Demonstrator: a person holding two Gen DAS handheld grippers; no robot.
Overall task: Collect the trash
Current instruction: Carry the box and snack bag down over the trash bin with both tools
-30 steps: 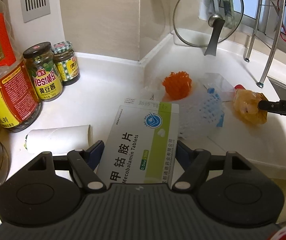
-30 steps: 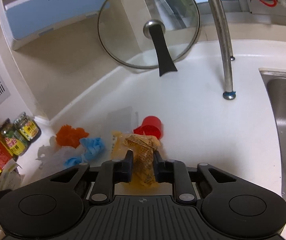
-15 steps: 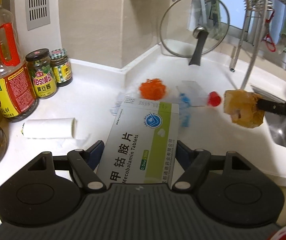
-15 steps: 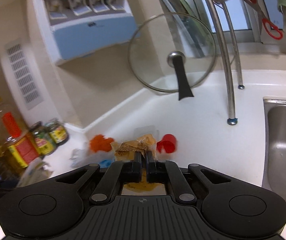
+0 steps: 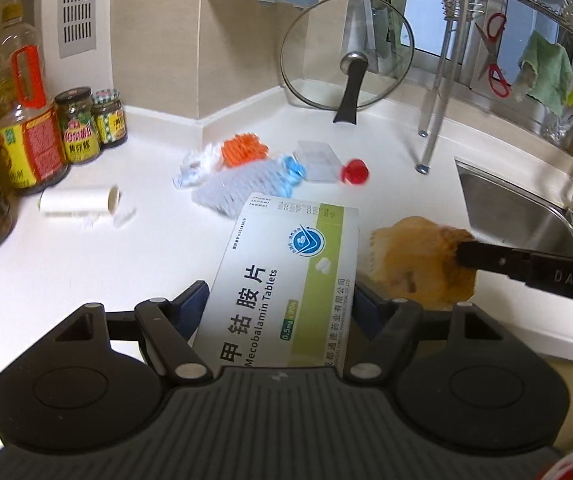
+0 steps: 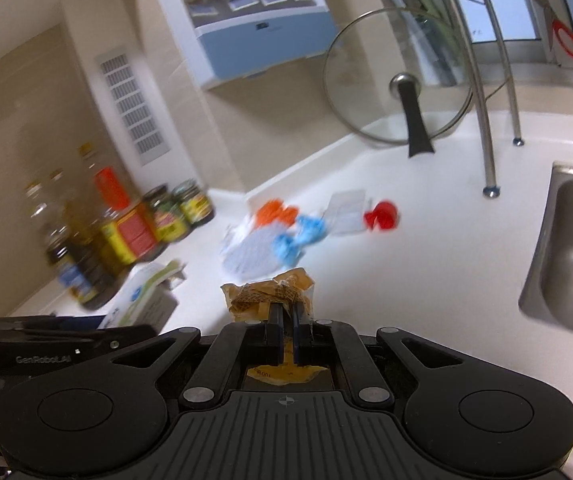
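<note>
White-and-green cardboard fills the near foreground: the left gripper (image 5: 282,300) is clamped on a medicine box (image 5: 286,280) printed "Mecobalamin Tablets", "0.5mg" and large Chinese characters, held clear above the white countertop (image 5: 86,264). Beside it, the right gripper (image 6: 285,322) has its fingers nearly together on a crumpled amber plastic wrapper (image 6: 272,294), also lifted off the surface; its finger reads "DAS" in the left view, and "GenRobot.AI" is moulded on the left unit as seen from the right. With both tools loaded, the sensible course is judged to be carrying both pieces to a bin, which is not in view, keeping the squeeze steady so the limp wrapper does not slip and the box does not crush. More rubbish lies farther back on the counter: a cardboard tube (image 5: 76,202), white foam netting (image 5: 238,188), a blue scrap (image 5: 294,170), an orange mesh ball (image 5: 244,148), a clear plastic tray (image 5: 316,160) and a red cap (image 5: 354,172). Sauce jars (image 5: 90,124) and an oil bottle (image 5: 26,112) stand at the wall, labels too blurred to read. A glass lid (image 5: 346,64) leans in the corner.
</note>
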